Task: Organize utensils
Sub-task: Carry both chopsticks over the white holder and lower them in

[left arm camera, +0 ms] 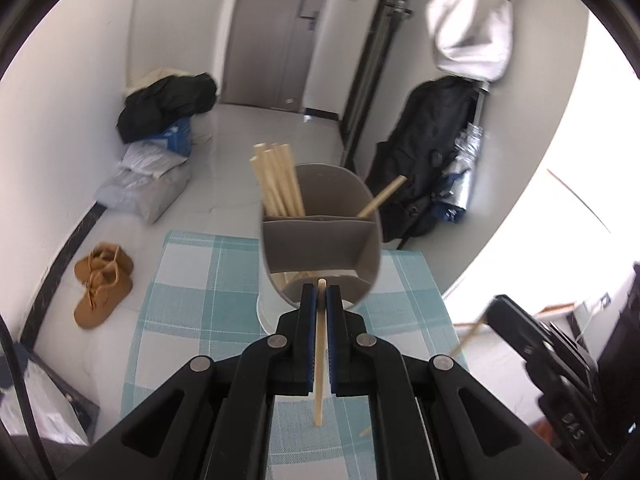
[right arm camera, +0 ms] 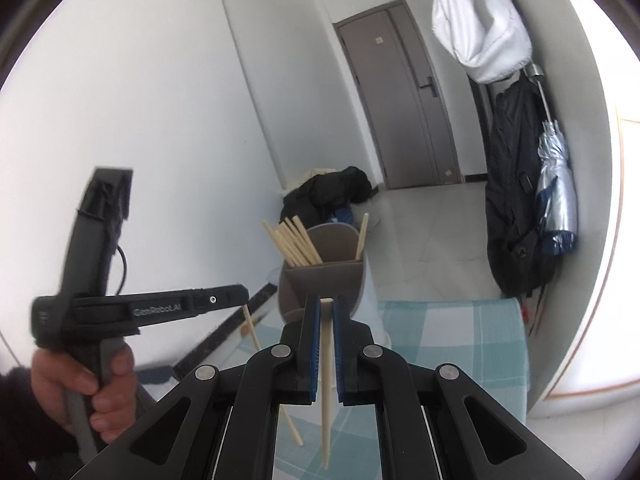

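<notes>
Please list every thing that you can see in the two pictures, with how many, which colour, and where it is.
Holder: one, grey, with compartments, on the tablecloth.
Chopsticks in holder: a bunch in the back left compartment and one in the back right, pale wood.
Held chopsticks: two, pale wood, one in each gripper.
Tablecloth: one, teal and white check.
Boots: one pair, tan, on the floor at left.
Door: one, grey-brown, far end.
Dark clothes: a pile, black, by the door.
White bag: one, hanging high at right.
Umbrella: one, silver and blue, hanging at right.
Left gripper: black, blue pads, shut on a chopstick.
Right gripper: same, shut on a chopstick.
Hand: one, holding the left gripper's handle.
</notes>
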